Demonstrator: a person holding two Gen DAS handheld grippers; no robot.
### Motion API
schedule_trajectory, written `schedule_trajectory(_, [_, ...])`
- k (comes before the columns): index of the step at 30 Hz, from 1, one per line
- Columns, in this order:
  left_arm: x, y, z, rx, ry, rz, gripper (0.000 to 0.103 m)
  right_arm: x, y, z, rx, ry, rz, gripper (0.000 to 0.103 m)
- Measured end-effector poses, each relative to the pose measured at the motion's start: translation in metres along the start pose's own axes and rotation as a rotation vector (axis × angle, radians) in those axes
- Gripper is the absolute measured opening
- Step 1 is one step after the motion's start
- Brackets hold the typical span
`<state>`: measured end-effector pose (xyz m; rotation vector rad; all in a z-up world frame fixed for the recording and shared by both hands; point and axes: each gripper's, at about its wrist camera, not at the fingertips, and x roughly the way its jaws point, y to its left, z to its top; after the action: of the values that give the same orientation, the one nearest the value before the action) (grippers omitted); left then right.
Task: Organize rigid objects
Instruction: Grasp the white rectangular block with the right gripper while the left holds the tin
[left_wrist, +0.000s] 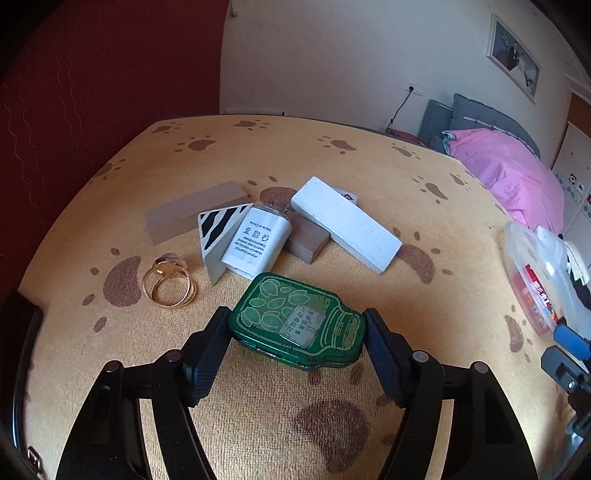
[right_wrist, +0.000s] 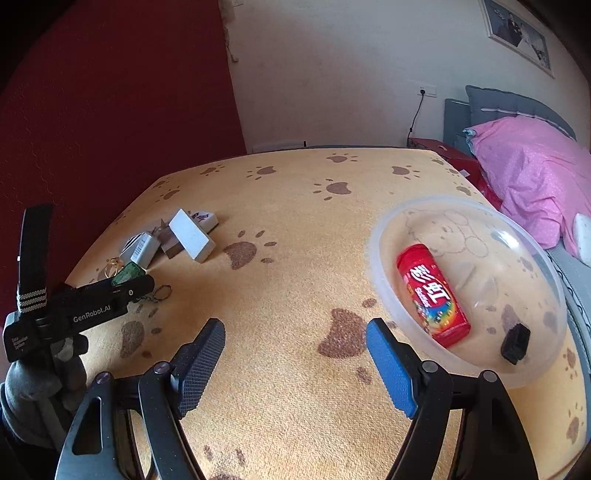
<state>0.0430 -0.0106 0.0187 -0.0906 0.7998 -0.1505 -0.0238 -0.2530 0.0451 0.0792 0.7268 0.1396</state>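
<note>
My left gripper (left_wrist: 297, 343) is shut on a green jar-shaped tin (left_wrist: 295, 319), held at its two ends just above the table. Behind it lie a white charger (left_wrist: 256, 240), a striped wedge block (left_wrist: 218, 236), wooden blocks (left_wrist: 192, 212), a white block (left_wrist: 345, 223) and a gold ring (left_wrist: 168, 284). My right gripper (right_wrist: 295, 365) is open and empty over the tablecloth. To its right stands a clear plastic bowl (right_wrist: 532, 258) holding a red candy tube (right_wrist: 432, 295) and a small black object (right_wrist: 515, 343). The left gripper (right_wrist: 92, 302) with the tin (right_wrist: 127, 273) shows at the left of the right wrist view.
The table has a yellow paw-print cloth (right_wrist: 295, 221). A keychain (right_wrist: 160, 293) lies near the left gripper. A red wall stands on the left and a bed with pink bedding (right_wrist: 535, 173) on the right. The bowl also shows in the left wrist view (left_wrist: 535, 273).
</note>
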Motion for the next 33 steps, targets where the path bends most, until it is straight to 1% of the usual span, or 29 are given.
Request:
schedule_trajectory(8, [-0.025,0.006,-0.013,-0.016,-0.081,0.025,0.072,0.018,0.026,0.018,-0.051,0.014,0.050,0.082])
schedule_trajectory(14, [-0.040,0.015,-0.023,-0.051,-0.124,0.049,0.072,0.038,0.042,0.026,-0.056,0.062,0.103,0.082])
schedule_trajectory(18, [-0.046,0.017,-0.025,-0.066,-0.157,0.072,0.072,0.056,0.052,0.031,-0.078,0.083,0.100,0.082])
schedule_trajectory(24, [-0.044,0.020,-0.025,-0.080,-0.151,0.083,0.072,0.083,0.068,0.045,-0.141,0.083,0.069,0.082])
schedule_trajectory(25, [-0.044,0.021,-0.025,-0.085,-0.148,0.083,0.072,0.087,0.072,0.047,-0.160,0.081,0.064,0.081])
schedule_trajectory(26, [-0.043,0.022,-0.025,-0.091,-0.145,0.083,0.072,0.091,0.076,0.049,-0.177,0.079,0.062,0.079])
schedule_trajectory(27, [-0.042,0.023,-0.025,-0.096,-0.143,0.083,0.072,0.094,0.081,0.051,-0.198,0.079,0.065,0.074])
schedule_trajectory(29, [-0.041,0.025,-0.025,-0.102,-0.137,0.078,0.072,0.100,0.090,0.055,-0.235,0.074,0.074,0.070])
schedule_trajectory(33, [-0.041,0.026,-0.026,-0.109,-0.132,0.074,0.072,0.117,0.105,0.060,-0.295,0.093,0.075,0.056])
